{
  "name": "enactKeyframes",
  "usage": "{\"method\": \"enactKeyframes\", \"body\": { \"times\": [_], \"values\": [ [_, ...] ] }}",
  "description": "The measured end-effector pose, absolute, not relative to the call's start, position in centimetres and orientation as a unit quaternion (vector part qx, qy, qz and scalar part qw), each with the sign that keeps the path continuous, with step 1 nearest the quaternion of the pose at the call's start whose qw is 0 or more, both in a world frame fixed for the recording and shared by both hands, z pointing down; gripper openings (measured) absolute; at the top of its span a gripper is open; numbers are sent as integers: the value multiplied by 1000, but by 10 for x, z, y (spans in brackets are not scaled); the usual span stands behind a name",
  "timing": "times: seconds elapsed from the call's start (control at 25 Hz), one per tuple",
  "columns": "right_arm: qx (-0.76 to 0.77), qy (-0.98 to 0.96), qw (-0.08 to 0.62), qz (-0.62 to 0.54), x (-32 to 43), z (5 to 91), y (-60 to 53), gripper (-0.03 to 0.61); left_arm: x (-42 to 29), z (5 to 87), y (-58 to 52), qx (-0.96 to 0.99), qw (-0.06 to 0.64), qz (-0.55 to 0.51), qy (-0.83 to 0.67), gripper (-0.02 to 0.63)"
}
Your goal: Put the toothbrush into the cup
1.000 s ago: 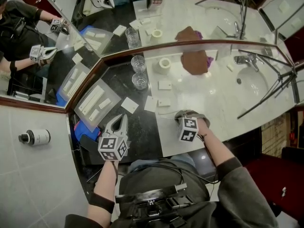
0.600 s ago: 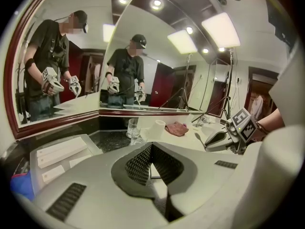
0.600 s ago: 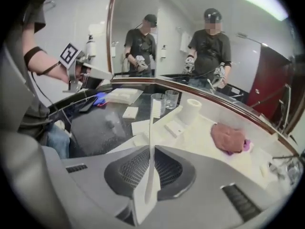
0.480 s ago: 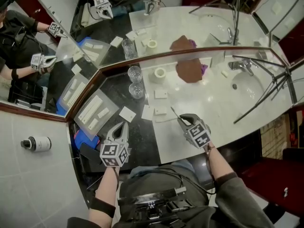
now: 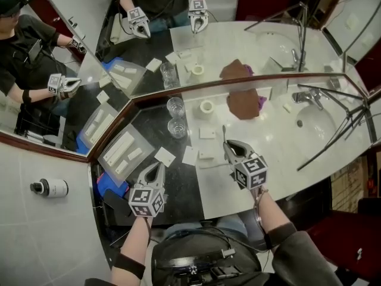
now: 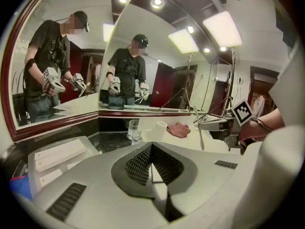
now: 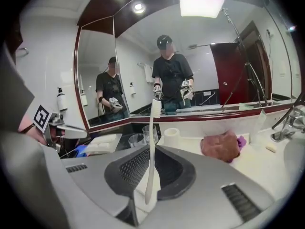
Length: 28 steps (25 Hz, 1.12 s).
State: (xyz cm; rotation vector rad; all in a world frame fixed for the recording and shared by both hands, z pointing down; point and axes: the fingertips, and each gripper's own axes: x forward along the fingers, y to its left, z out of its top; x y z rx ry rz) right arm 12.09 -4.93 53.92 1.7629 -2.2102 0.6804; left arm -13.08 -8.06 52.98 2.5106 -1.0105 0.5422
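We see a white marble table (image 5: 280,154) under a wide mirror (image 5: 262,46). A brown cloth (image 5: 243,105) lies crumpled near the back, and a white roll (image 5: 206,106) stands to its left. A faucet (image 5: 309,95) overhangs the sink (image 5: 324,124) at right, and a black tripod leg (image 5: 333,140) crosses it. At left, a clear tray (image 5: 143,146) holds white boxes, with a small white packet (image 5: 165,156) just beside it.

No text or number can be read. Coded square markers (image 5: 146,200) are borne on the left gripper (image 5: 158,167) and right gripper (image 5: 228,145).
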Motion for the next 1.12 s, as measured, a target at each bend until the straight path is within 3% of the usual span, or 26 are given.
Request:
{"method": "enactKeyframes", "body": {
  "times": [0.68, 1.12],
  "values": [
    [587, -791, -32, 170, 77, 508, -255, 57, -86, 540, -188, 900, 156, 152, -376, 2],
    [574, -807, -33, 137, 48, 516, -314, 57, -83, 563, -221, 895, 157, 136, -394, 2]
  ]
}}
